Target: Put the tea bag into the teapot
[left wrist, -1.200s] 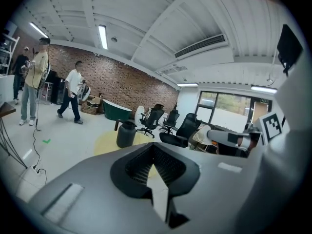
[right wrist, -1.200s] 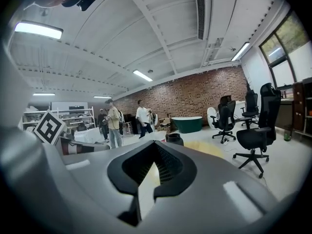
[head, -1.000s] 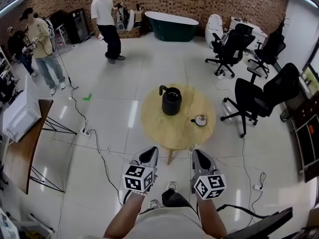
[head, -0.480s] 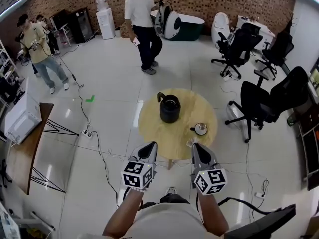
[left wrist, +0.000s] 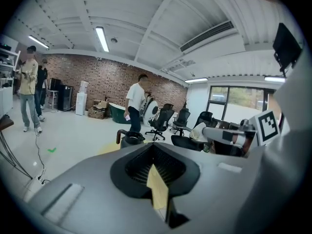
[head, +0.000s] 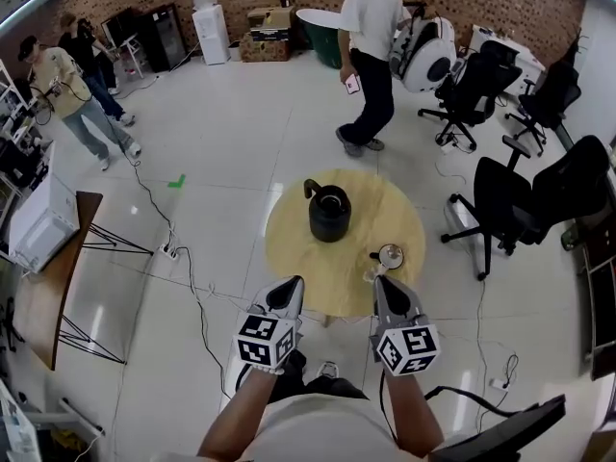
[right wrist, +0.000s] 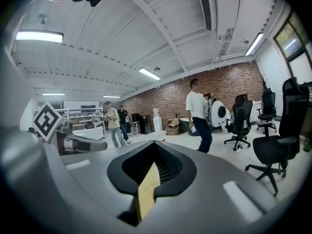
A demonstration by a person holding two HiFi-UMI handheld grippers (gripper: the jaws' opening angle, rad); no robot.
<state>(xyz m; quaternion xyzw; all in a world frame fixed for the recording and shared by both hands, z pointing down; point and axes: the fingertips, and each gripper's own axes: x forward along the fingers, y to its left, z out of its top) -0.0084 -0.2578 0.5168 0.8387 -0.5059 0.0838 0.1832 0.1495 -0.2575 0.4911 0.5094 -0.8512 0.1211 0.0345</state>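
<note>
You have no legible text, brand, number or sign in any view. The marker cubes (head: pixel 267 341) on your left gripper (head: pixel 290 285) and right gripper (head: pixel 384 285) carry only black-and-white square patterns, with no letters or digits. The green floor mark (head: pixel 175 182) is a plain shape without wording. Any print on the distant cardboard boxes (head: pixel 272 17) is too small to read.

The near half of the round table (head: pixel 289 243) lies bare between my left gripper (head: pixel 293 285) and the teapot (head: pixel 330 212), an open way in. Just ahead of my right gripper (head: pixel 381 283) stands a small cup (head: pixel 389 254). A black office chair (head: pixel 510 205) crowds the table's right side, and a person (head: pixel 371 56) is mid-step beyond the far edge.
</note>
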